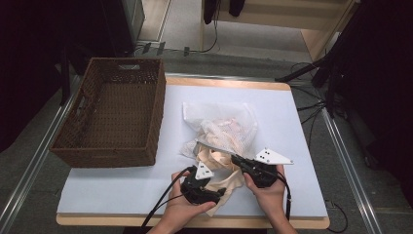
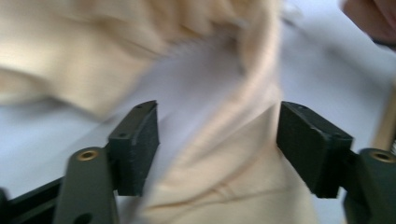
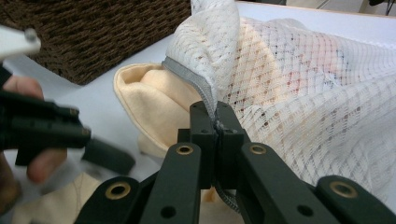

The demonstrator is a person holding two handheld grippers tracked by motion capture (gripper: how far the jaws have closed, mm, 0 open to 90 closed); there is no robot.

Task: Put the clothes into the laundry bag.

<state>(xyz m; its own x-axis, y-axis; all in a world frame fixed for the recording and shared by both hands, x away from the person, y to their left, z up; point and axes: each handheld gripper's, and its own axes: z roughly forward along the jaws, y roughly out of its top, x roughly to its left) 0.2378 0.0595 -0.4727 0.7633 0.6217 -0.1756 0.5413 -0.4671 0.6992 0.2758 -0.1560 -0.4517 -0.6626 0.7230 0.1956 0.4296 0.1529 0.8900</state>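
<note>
High view: white mesh bag [image 1: 221,127] mid-table with cream cloth [image 1: 221,168] spilling from its mouth, right of the wicker basket [image 1: 114,112]; left gripper view: left gripper [image 2: 217,140] jaws apart, cloth between, unpinched; right gripper view: right gripper [image 3: 215,128] clamped on the bag's grey hem [image 3: 189,81].

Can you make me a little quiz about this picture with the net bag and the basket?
1. True or false: the right gripper is shut on the mesh bag's zip edge.
2. What lies between the left gripper's open jaws: A cream cloth, B a spoon, C a cup?
3. On which side of the bag, in the high view, does the basket stand?

Key: 1 true. 2 A. 3 the left.
</note>
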